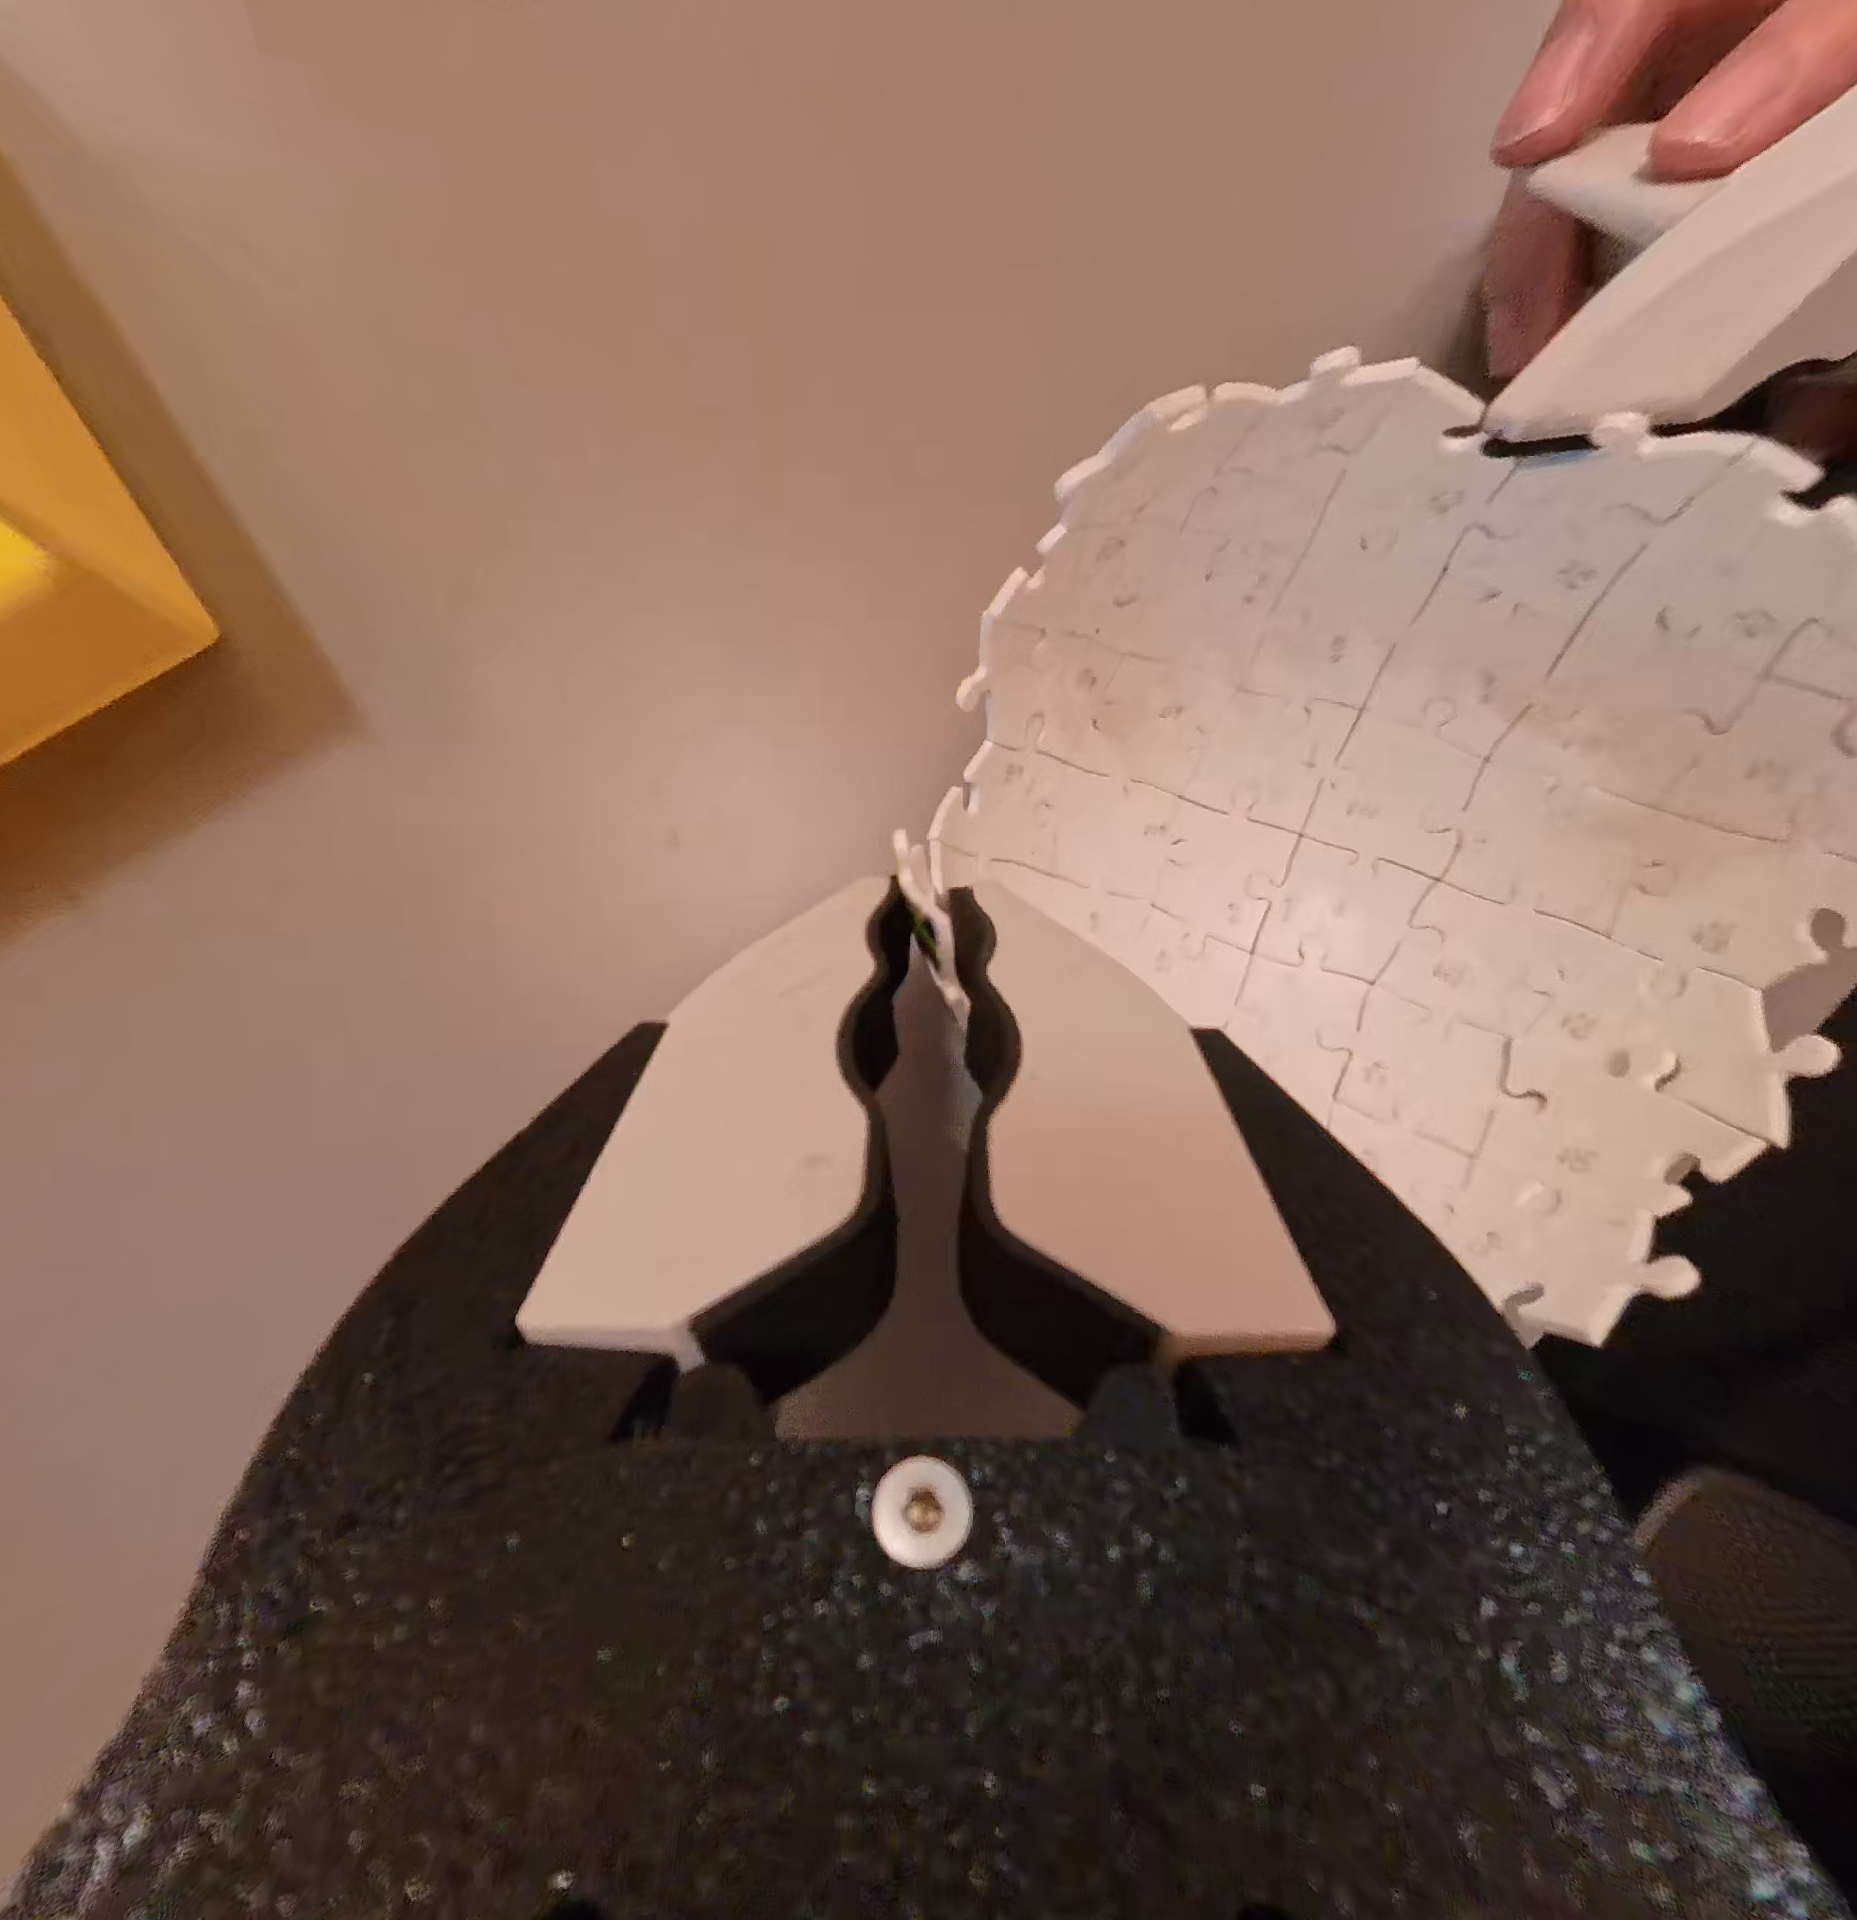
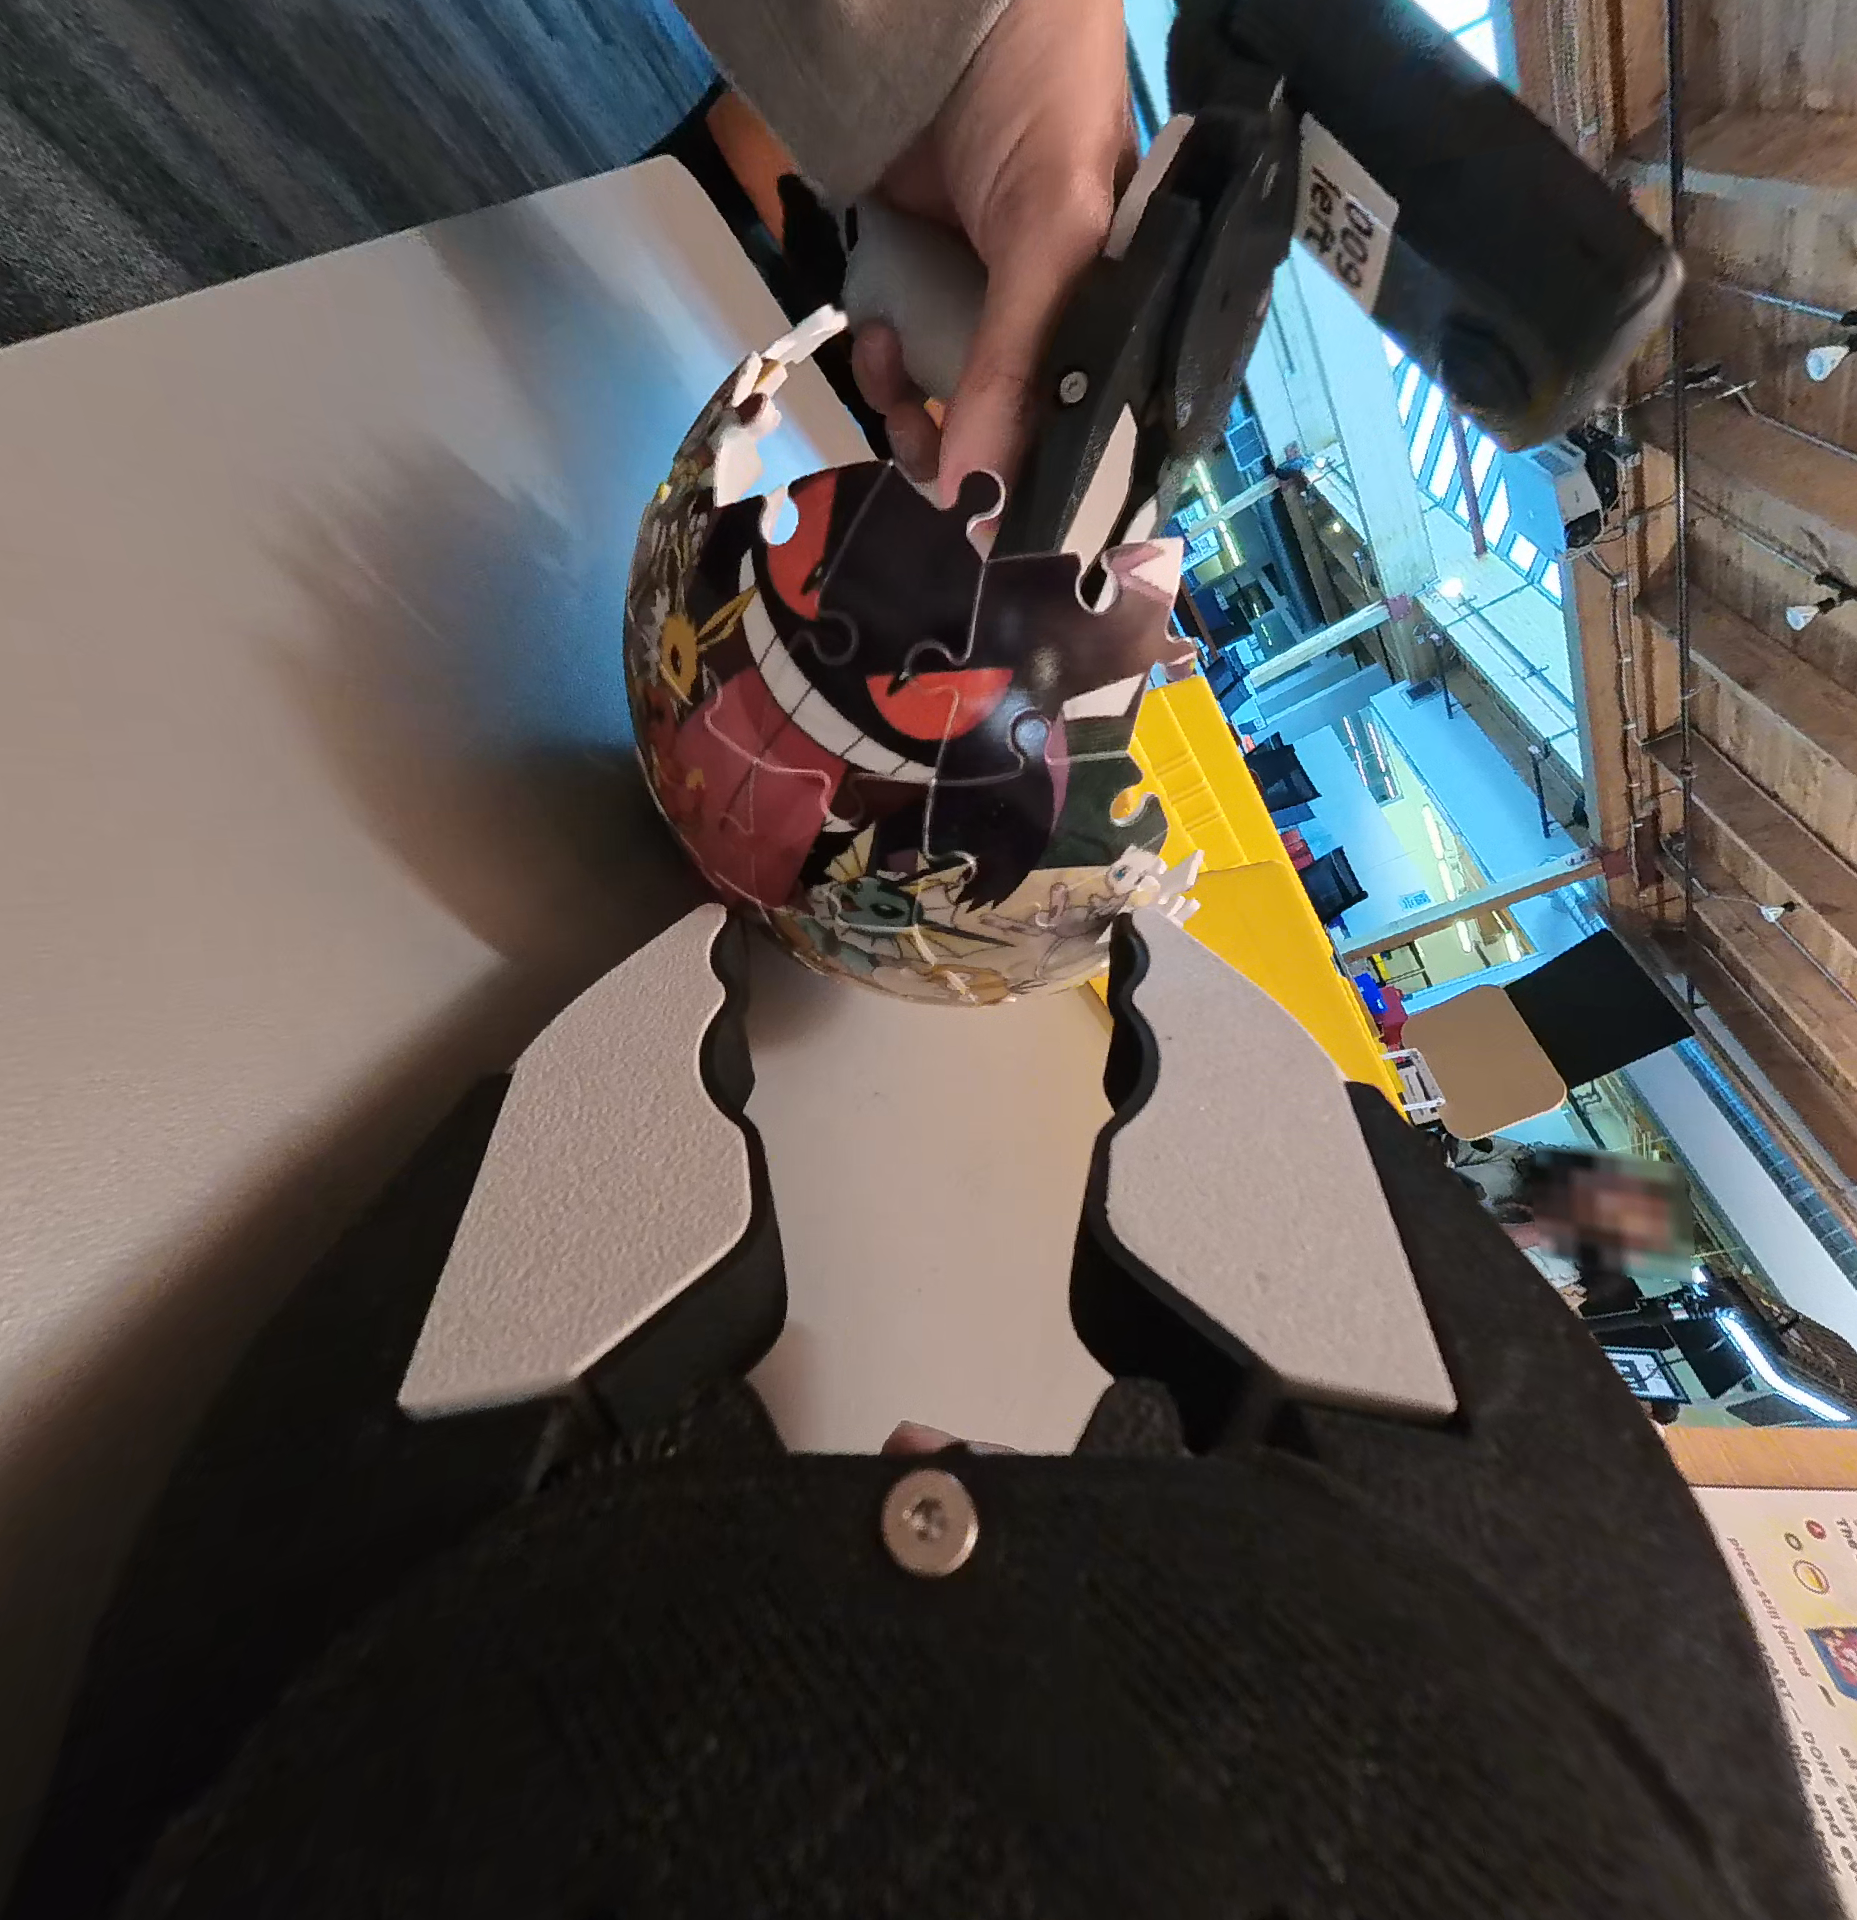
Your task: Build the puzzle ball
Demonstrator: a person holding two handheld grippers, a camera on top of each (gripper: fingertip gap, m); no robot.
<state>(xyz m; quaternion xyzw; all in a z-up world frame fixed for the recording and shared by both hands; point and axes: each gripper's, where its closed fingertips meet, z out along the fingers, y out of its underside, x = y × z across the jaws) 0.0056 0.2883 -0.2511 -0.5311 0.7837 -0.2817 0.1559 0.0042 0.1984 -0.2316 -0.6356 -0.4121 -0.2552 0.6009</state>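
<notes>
At the shell's rim, the left gripper (image 1: 932, 925) pinches the puzzle ball (image 2: 882, 727) by one thin edge (right gripper (image 2: 924, 935) gaping, empty), so twisting could pop pieces apart.

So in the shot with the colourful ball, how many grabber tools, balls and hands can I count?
Grippers: 2, the right gripper open below the ball, and the left gripper pinching its rim
Puzzle ball: 1, the part-built puzzle ball
Hands plainly seen: 1, the hand on the left gripper
Total: 4
</notes>
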